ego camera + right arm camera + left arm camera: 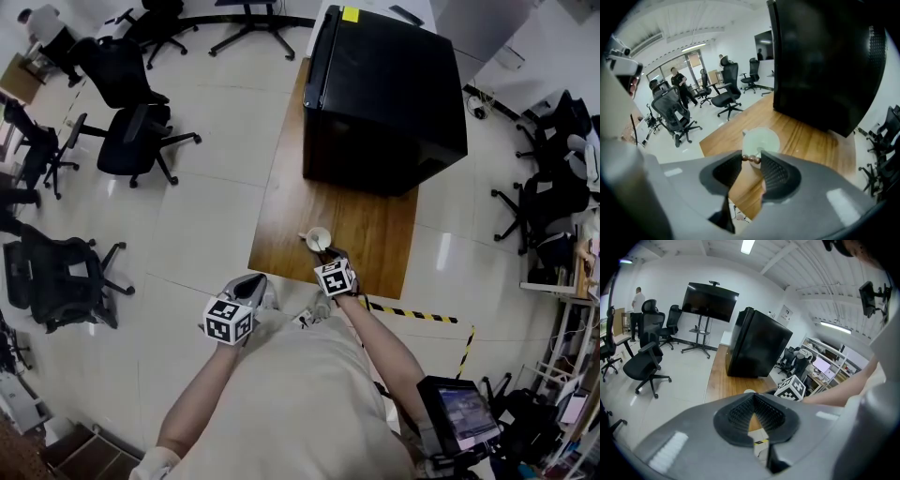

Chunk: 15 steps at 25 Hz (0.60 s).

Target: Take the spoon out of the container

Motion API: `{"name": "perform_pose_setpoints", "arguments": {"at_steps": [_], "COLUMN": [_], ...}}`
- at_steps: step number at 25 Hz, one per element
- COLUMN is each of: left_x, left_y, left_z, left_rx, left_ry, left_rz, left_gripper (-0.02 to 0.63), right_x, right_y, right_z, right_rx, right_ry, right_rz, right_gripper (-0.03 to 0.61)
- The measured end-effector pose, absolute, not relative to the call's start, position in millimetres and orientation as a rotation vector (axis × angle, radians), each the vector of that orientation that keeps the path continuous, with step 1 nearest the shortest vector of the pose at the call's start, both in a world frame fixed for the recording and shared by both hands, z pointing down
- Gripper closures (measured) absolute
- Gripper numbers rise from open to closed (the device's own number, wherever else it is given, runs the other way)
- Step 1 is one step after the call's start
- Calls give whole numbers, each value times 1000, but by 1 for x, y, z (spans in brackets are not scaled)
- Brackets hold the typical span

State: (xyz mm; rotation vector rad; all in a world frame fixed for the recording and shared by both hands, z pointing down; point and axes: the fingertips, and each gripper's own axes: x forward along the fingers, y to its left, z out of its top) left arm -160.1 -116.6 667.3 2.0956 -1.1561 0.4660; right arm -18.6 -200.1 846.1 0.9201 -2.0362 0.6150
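A small white cup [318, 238] stands near the front edge of the wooden table [286, 211], with a spoon [324, 247] leaning out of it toward me. In the right gripper view the cup [761, 139] sits just beyond the jaw tips. The spoon's brown beaded handle [751, 160] spans the gap between them and touches both pads. My right gripper [329, 256] [752, 161] is shut on that handle. My left gripper [251, 281] [753, 398] hangs off the table's front left, over the floor. Its tips meet and hold nothing.
A large black cabinet [384, 94] [825, 61] fills the table's far end, close behind the cup. Several office chairs [141, 141] stand on the pale floor to the left. Yellow-black tape [412, 314] marks the floor on the right, near a monitor [461, 412].
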Motion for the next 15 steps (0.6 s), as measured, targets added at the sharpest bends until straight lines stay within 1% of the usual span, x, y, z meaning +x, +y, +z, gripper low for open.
{"name": "perform_pose_setpoints", "arguments": {"at_steps": [8,15], "left_x": [-143,-126], "left_y": [-126,-135], "left_z": [665,657], "left_rx": [2114,2148], "left_ry": [-1152,-1141], "left_rz": [463,460], "left_gripper": [609,609], "right_x": [-8,6], "right_y": [-199,-199], "right_z": [817,763], "right_rx": [892,898], "right_ry": [-2087,-2188], "right_rz": [650,618], "right_gripper": [451,451]}}
